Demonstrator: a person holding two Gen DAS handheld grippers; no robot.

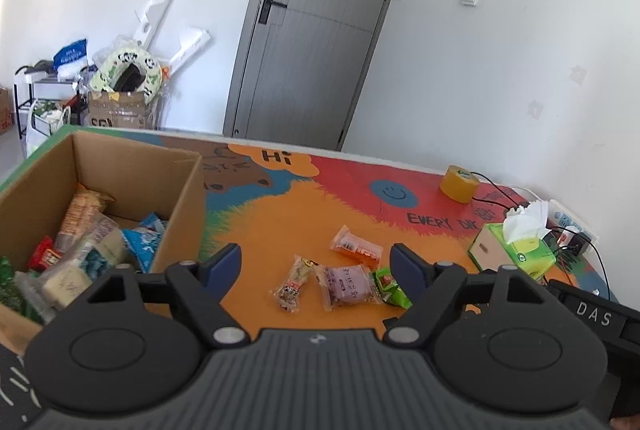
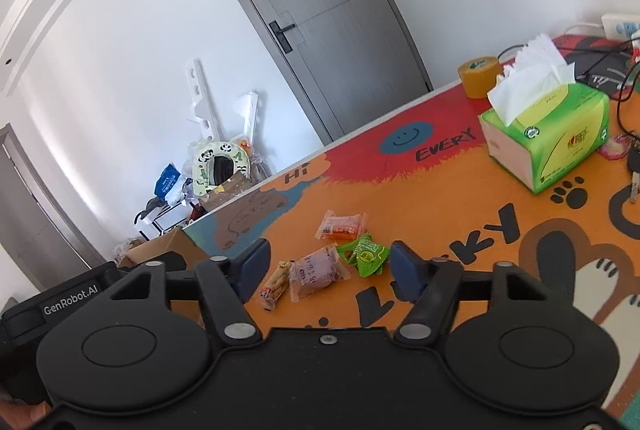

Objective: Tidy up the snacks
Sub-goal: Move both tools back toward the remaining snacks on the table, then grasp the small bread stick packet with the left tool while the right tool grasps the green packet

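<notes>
Four snacks left loose on the mat point(image 1: 280, 213), clustered near me: orange packet point(image 1: 356, 249) farthest, purple packet point(image 1: 347, 286) in the middle, tan stick packet point(image 1: 294, 282) touching its left side, green packet point(image 1: 390, 286) tucked against its right. Cardboard box point(image 1: 120, 165) at far left already holds a pile of packets, so I judge most sorting done, these four remaining. My left gripper point(image 1: 316, 266) has its fingers spread, nothing between the pads, cluster straight ahead. My right gripper point(image 2: 330, 268) likewise spread and empty, framing the purple and green packets. Neither touches a snack yet. Tissue box point(image 2: 560, 145) and tape roll point(image 2: 478, 75) sit far right, not part of the job.
</notes>
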